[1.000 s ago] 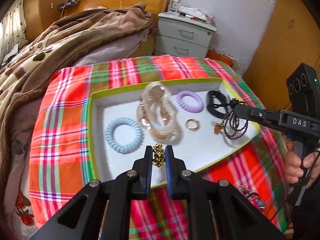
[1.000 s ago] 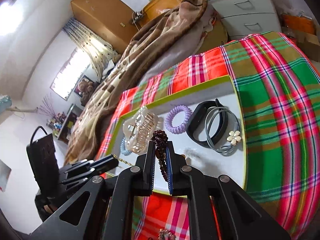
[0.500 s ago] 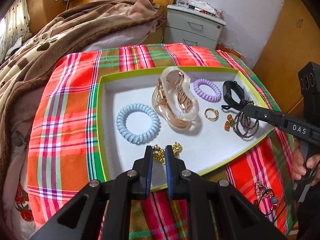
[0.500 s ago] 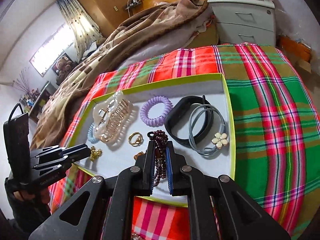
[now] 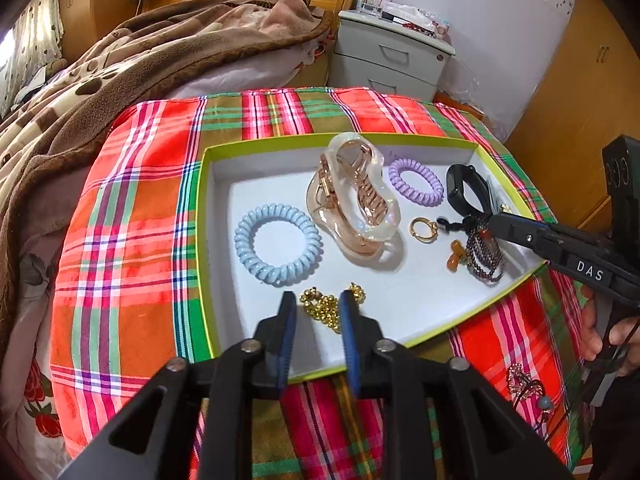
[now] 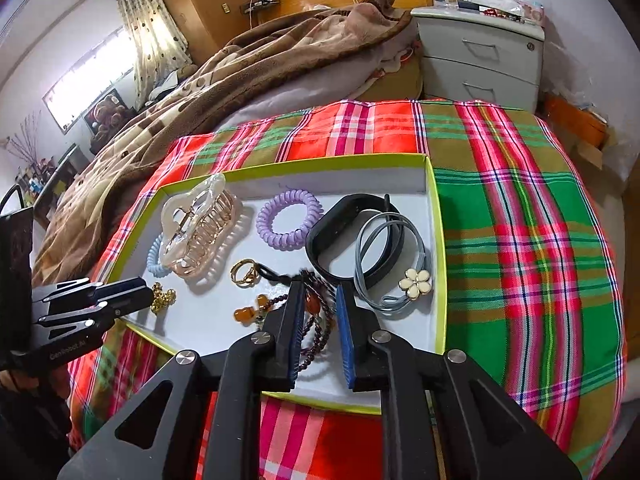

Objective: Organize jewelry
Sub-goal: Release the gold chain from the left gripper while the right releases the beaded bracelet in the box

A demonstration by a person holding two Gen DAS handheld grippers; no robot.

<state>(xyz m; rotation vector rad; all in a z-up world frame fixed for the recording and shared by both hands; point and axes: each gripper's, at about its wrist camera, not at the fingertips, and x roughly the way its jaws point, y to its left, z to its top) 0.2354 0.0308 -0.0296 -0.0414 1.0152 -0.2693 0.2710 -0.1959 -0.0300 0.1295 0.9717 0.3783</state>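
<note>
Gripper [image 5: 318, 312] above tray [image 5: 204, 216] (plaid bedspread [image 5: 132, 208]).

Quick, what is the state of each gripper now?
Left gripper: open, jaws just opened, gold chain lying between them.
Right gripper: open, jaws just opened, dark bead bracelet released between them.

Left gripper [image 5: 318, 312] over tray [image 5: 204, 216], jaws just opening, gold chain [image 5: 326, 304] lying loose between them on tray floor. Right gripper [image 5: 494, 220] at bead bracelet [image 5: 484, 256]. Blue coil [image 5: 278, 244], clip [image 5: 354, 204], purple coil [image 5: 416, 182], ring [image 5: 424, 230] in tray.
</note>
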